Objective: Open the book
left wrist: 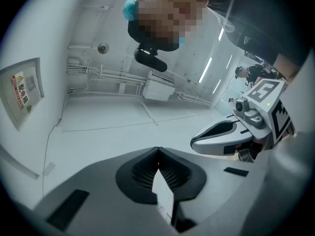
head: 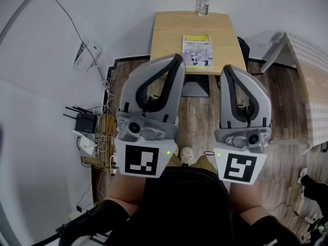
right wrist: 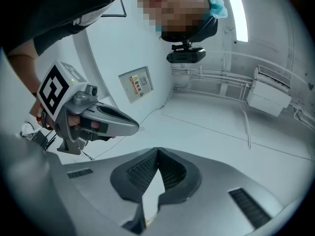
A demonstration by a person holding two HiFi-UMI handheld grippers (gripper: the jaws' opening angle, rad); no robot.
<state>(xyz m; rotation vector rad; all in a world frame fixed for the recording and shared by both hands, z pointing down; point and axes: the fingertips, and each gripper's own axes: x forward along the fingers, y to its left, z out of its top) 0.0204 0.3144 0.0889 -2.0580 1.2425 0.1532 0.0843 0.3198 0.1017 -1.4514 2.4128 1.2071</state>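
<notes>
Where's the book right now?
In the head view, the book lies closed in the middle of the wooden table, at the top of the picture. The water bottle stands just beyond it at the table's far edge.

The book (head: 198,51) lies closed and flat on the wooden bench (head: 169,35), yellow-and-white cover up, near the bench's right front edge, spine roughly square to it.
</notes>
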